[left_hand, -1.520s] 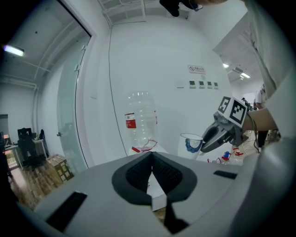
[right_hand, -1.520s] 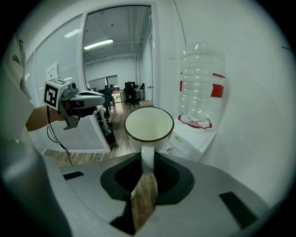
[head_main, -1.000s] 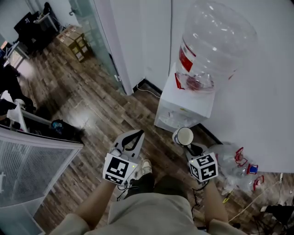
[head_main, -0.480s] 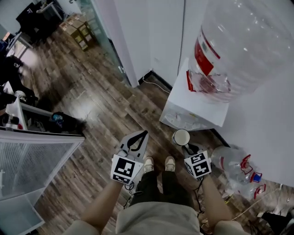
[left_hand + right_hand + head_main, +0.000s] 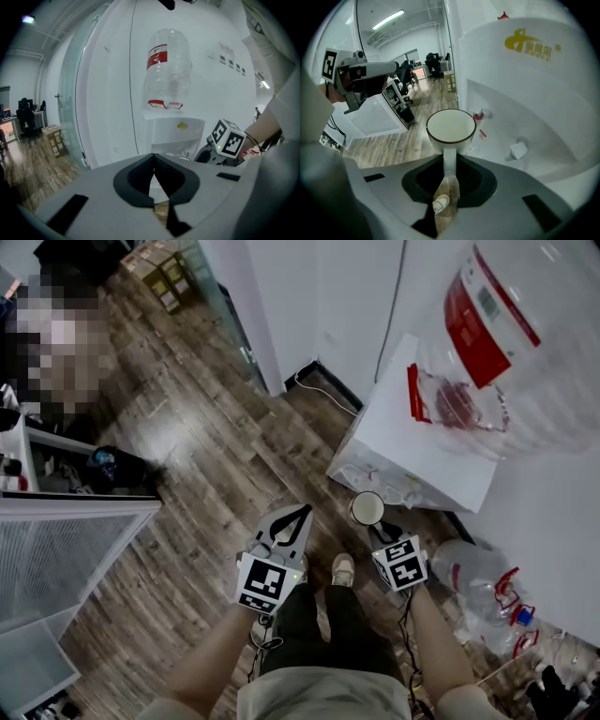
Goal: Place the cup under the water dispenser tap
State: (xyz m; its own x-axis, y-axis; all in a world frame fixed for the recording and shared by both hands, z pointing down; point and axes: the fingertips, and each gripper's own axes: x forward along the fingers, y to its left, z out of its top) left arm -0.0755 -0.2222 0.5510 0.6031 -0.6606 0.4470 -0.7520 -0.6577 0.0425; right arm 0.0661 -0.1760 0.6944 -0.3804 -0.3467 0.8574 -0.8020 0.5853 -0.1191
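Cup [image 5: 451,125], cream with dark rim, handle pinched in right claw [image 5: 449,165]; left claw [image 5: 153,158] closed.

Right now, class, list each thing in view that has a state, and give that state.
water dispenser: upright, nothing under its taps.
cup: upright, empty, held by its handle.
right gripper: shut on the cup's handle.
left gripper: shut, empty.
water bottle: neck down on the water dispenser, looks empty.
spare bottle: lying on the floor.
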